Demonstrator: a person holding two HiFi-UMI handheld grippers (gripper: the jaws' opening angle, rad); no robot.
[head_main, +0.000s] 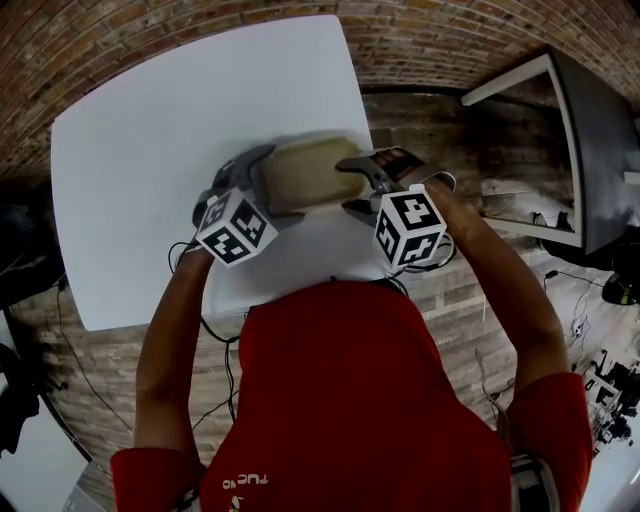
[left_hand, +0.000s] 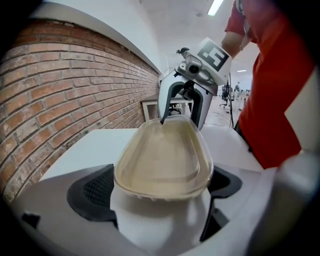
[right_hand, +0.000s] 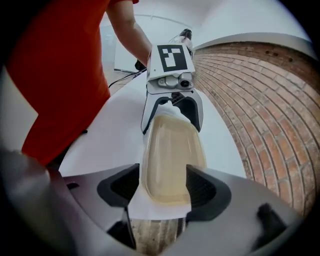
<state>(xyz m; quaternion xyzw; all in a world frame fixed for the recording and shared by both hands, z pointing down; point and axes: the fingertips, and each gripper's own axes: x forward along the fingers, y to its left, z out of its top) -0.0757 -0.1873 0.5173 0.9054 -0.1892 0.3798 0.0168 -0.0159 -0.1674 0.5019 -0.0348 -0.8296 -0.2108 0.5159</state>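
Gripping opposite ends: left gripper (head_main: 270, 186) and right gripper (head_main: 358, 188) both clamp the beige tray (head_main: 305, 175). Opposed holds likely keep it level over the white table (head_main: 150, 150).

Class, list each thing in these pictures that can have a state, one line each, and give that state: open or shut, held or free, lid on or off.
left gripper: shut on one end of the container.
right gripper: shut on the opposite end of the container.
container: held between both grippers, over the table near its edge.
lid: on the container, closed.
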